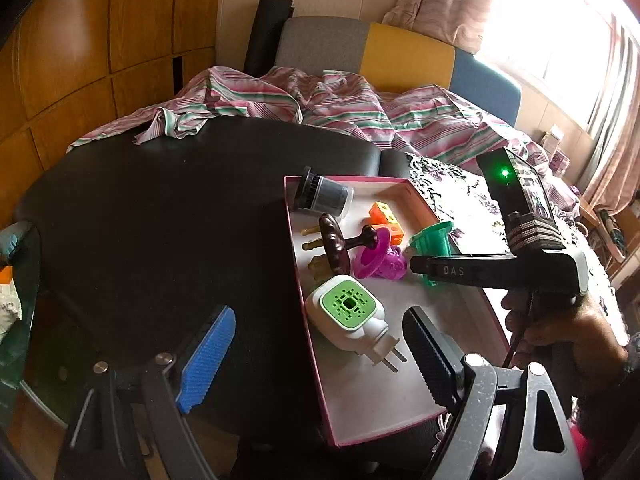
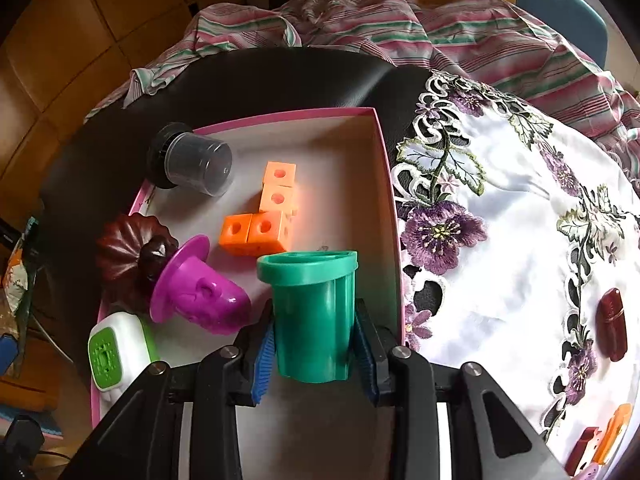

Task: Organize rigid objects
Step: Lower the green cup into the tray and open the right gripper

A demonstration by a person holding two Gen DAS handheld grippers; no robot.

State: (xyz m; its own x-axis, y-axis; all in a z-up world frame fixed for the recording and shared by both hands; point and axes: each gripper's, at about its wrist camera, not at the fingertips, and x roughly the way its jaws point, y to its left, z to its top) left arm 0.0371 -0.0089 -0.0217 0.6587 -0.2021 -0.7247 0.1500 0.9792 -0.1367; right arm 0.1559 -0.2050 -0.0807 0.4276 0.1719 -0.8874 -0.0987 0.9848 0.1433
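The right tool (image 2: 314, 354) pinches the green cup (image 2: 314, 312) by its sides over the pink-rimmed box (image 2: 386, 184), near its right wall. It looks light, stiff, smooth plastic. The left tool (image 1: 316, 364) stands spread, empty.

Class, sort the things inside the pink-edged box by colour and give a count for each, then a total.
Orange: 1, block cluster
Purple: 1, mould
Green: 1, cup
Dark brown: 1, knob
Grey-black: 1, jar
White and green: 1, plug-in
Total: 6
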